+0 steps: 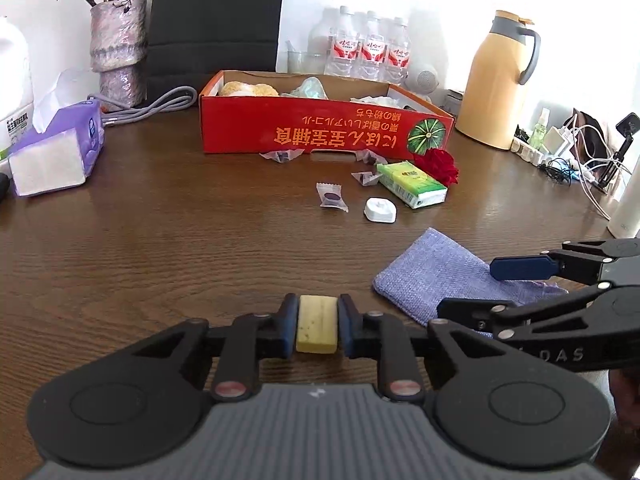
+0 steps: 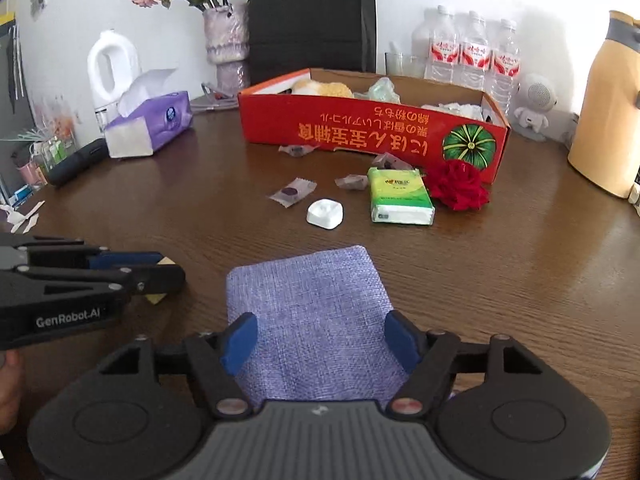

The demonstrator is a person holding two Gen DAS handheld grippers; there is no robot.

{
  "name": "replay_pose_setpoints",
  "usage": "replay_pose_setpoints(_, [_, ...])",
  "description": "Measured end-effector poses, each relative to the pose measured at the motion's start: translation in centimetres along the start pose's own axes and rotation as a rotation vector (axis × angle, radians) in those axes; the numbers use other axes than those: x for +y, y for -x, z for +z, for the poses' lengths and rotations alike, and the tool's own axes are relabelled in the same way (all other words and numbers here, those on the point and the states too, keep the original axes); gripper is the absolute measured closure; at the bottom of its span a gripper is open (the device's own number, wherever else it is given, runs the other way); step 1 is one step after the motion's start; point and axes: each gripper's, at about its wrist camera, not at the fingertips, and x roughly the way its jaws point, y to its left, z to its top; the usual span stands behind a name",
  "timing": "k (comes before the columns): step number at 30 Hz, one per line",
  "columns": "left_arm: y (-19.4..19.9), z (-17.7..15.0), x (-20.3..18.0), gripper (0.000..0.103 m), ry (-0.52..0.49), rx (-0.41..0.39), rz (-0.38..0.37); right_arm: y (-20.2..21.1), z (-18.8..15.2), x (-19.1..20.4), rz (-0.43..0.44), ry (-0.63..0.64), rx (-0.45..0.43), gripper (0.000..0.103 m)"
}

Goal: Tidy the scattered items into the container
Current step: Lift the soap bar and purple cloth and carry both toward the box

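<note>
My left gripper is shut on a yellow bar, low over the brown table; it also shows in the right wrist view. My right gripper is open, its fingers on either side of a purple cloth that lies flat; the cloth also shows in the left wrist view. The red cardboard box stands at the back with several items inside. In front of it lie a green tissue pack, a red rose, a white square piece and wrapped candies.
A purple tissue box and white jug stand at the left. A vase of flowers, black bag, water bottles and yellow thermos line the back. Cables and chargers lie at the right.
</note>
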Motion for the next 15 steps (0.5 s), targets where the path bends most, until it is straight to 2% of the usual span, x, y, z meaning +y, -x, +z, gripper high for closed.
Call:
replay_pose_setpoints(2, [0.0, 0.0, -0.2, 0.082, -0.008, -0.005, -0.010, 0.0, 0.0, 0.1, 0.000, 0.009, 0.002, 0.039])
replay_pose_setpoints(3, [0.0, -0.1, -0.2, 0.082, -0.004, -0.009, -0.011, 0.1, 0.0, 0.3, 0.013, 0.022, 0.007, 0.055])
replay_pose_setpoints(4, [0.0, -0.1, -0.4, 0.082, -0.003, -0.011, -0.011, 0.2, 0.2, 0.5, 0.034, 0.036, 0.013, 0.082])
replay_pose_setpoints(5, [0.0, -0.2, -0.4, 0.082, -0.001, -0.013, -0.011, 0.3, 0.4, 0.8, 0.044, 0.045, 0.022, 0.095])
replay_pose_setpoints(6, [0.0, -0.2, -0.4, 0.082, 0.004, -0.016, -0.011, 0.3, 0.4, 1.1, 0.037, 0.053, 0.027, 0.099])
replay_pose_setpoints(8, [0.1, -0.1, -0.3, 0.082, 0.018, -0.021, -0.006, 0.3, 0.4, 1.6, 0.019, 0.059, 0.019, 0.099])
replay_pose_setpoints(11, [0.6, 1.1, 0.2, 0.082, 0.037, -0.055, -0.032, 0.9, 1.3, 0.6, 0.057, 0.045, -0.008, 0.100])
replay_pose_setpoints(13, [0.8, 3.1, 0.9, 0.082, 0.040, -0.092, -0.078, 2.1, 3.1, -1.0, 0.066, 0.067, -0.062, 0.100])
replay_pose_setpoints(15, [0.4, 6.2, 1.9, 0.082, 0.032, -0.131, -0.112, 3.0, 5.9, -3.4, 0.029, 0.136, -0.134, 0.100])
